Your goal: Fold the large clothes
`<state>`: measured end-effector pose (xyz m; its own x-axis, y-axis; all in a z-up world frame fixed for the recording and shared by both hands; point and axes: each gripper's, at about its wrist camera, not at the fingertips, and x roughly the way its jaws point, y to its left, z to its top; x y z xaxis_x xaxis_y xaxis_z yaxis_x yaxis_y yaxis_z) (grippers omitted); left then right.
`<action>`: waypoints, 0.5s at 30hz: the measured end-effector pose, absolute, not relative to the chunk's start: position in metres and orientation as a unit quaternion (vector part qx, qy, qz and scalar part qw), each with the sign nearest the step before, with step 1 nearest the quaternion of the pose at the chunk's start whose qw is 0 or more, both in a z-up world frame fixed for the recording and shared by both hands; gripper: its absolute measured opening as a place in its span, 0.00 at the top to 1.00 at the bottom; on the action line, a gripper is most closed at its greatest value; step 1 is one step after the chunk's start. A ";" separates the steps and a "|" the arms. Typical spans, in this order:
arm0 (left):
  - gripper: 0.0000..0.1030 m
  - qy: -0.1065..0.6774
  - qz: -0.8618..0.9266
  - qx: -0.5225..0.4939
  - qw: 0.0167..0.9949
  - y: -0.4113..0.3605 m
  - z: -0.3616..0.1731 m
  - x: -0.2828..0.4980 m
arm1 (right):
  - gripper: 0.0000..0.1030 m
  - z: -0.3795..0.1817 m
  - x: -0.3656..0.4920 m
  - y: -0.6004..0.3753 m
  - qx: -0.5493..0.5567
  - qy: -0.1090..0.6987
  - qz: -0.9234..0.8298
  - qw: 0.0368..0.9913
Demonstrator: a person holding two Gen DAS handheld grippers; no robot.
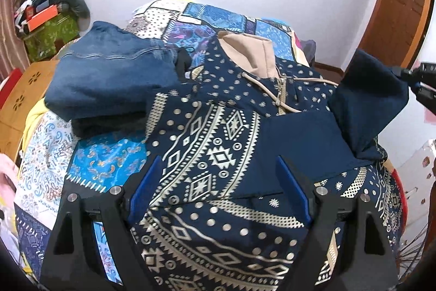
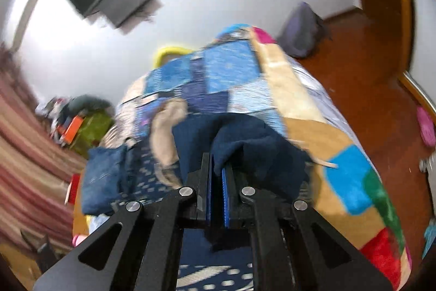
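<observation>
A navy hoodie point(image 1: 218, 149) with a cream geometric print and a tan hood point(image 1: 253, 51) lies spread on the bed. My left gripper point(image 1: 222, 182) is open just above its body, blue pads wide apart, holding nothing. My right gripper point(image 2: 218, 171) is shut on the hoodie's plain navy sleeve point(image 2: 245, 146) and holds it lifted. In the left wrist view the right gripper point(image 1: 408, 78) shows at the right edge, with the sleeve point(image 1: 373, 92) hanging from it above the hoodie. The right wrist view is blurred.
Folded blue jeans point(image 1: 109, 75) lie on the bed left of the hoodie. A patchwork bedspread point(image 1: 109, 162) covers the bed. A green box with clutter point(image 1: 49, 32) stands at the back left. A wooden door point(image 1: 400, 12) and wood floor point(image 2: 368, 67) are on the right.
</observation>
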<state>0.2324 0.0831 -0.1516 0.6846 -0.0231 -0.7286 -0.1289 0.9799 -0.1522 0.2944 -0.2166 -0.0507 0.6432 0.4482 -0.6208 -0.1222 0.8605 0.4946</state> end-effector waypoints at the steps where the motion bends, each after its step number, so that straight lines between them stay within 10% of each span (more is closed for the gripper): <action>1: 0.19 0.394 0.031 -0.100 0.913 0.088 -0.151 0.229 | 0.95 -0.046 0.293 -0.203 0.198 0.388 0.172 0.883; 15: 0.19 0.392 0.075 -0.129 0.908 0.150 -0.157 0.183 | 0.94 -0.125 0.279 -0.041 0.083 0.498 0.260 0.823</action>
